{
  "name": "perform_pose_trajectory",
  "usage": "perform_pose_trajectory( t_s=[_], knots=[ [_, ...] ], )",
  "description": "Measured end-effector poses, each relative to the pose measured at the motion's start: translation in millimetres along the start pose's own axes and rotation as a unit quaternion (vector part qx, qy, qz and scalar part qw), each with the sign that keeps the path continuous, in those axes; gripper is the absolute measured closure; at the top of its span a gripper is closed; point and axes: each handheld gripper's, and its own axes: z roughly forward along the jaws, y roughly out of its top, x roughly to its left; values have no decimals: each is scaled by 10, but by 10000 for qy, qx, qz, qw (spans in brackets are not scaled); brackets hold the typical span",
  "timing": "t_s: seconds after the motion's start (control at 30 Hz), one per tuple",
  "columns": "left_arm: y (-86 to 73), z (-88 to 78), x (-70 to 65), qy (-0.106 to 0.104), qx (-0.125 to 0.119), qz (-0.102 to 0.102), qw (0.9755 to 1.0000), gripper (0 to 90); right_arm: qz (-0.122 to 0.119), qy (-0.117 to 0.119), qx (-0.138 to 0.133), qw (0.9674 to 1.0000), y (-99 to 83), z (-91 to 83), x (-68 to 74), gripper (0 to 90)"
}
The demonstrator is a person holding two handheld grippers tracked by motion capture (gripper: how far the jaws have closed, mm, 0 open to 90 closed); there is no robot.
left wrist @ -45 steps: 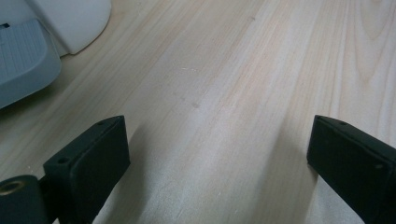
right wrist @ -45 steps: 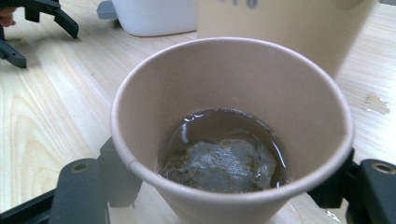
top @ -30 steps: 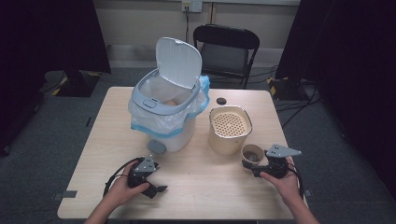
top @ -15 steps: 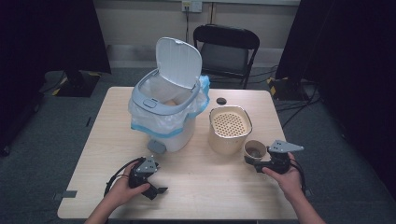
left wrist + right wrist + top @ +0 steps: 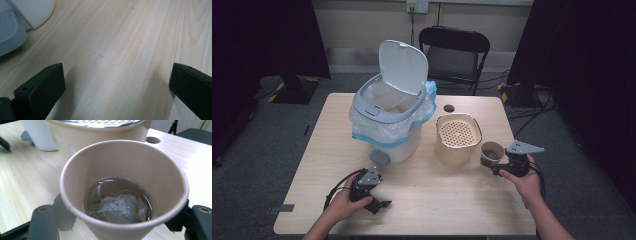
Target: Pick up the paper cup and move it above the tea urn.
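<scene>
So far only the pick-up looks done: the right gripper [image 5: 498, 167] clamps the paper cup [image 5: 124, 187] of tea and teabag [image 5: 119, 206], right of the strainer pot [image 5: 458, 139]. Straining and binning remain; the left gripper [image 5: 379, 202] rests near-left, jaws apart.

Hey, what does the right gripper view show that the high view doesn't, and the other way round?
The right gripper view alone shows what is inside the paper cup: dark liquid with a soaked tea bag, and the black fingers pressing the cup's sides. The high view alone shows the open pedal bin with its plastic liner, the chair, and the left gripper resting on the table. Both show the cup, the beige strainer container behind it, and the wooden table.
</scene>
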Motion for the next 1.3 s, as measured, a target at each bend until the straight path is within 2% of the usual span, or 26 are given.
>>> perform_pose_trajectory(
  t_s=[0.4, 0.57, 0.8, 1.07, 1.3],
  knots=[
    [0, 0, 0, -2, -2, -5, 10000, 0, 51, -170, 83, 9998, 155, 14, -316, 278],
    [0, 1, -1, 2, -5, -9, 10000, 0, 123, -179, 21, 9998, 195, 66, -416, 279],
    [-1, 2, -3, -2, -22, -28, 10000, 0, 159, -233, 5, 9996, 278, 144, -547, 280],
    [-1, 2, -3, -3, -22, -28, 10000, 0, 76, -323, 66, 9994, 429, 249, -662, 281],
    [-1, 2, -3, -5, -22, -30, 10000, 0, 76, -326, -9, 9994, 544, 330, -775, 283]
  ],
)
